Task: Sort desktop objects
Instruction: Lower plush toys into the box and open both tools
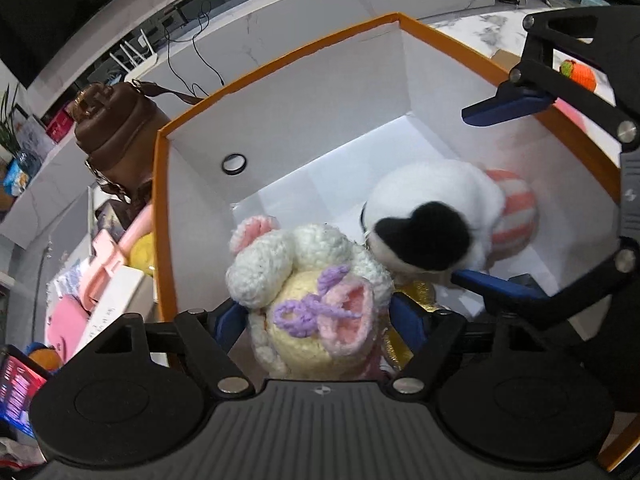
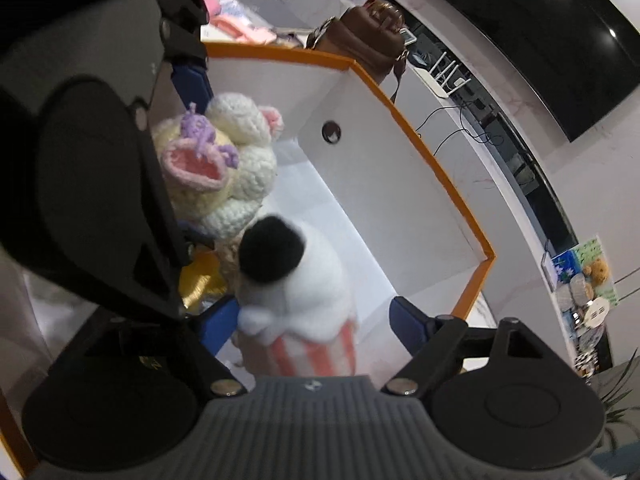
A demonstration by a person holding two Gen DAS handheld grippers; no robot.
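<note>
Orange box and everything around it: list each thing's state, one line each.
Orange box: open on top, toys inside.
Crocheted toy: in the box, between the left gripper's open jaws.
White plush toy: in the box, blurred, between the right gripper's open jaws.
Brown bag: upright outside the box, closed.

The box [image 1: 280, 92] stands on the counter [image 1: 472, 24]. Inside it, the crocheted toy [image 1: 316, 300] lies near one end wall, with the plush toy [image 1: 440, 216] just beside it, toward the middle. The left gripper [image 1: 320, 320] straddles the crocheted toy; the right gripper [image 2: 316, 320] straddles the plush toy. A bag [image 1: 116, 128] stands outside the box, against its wall.
</note>
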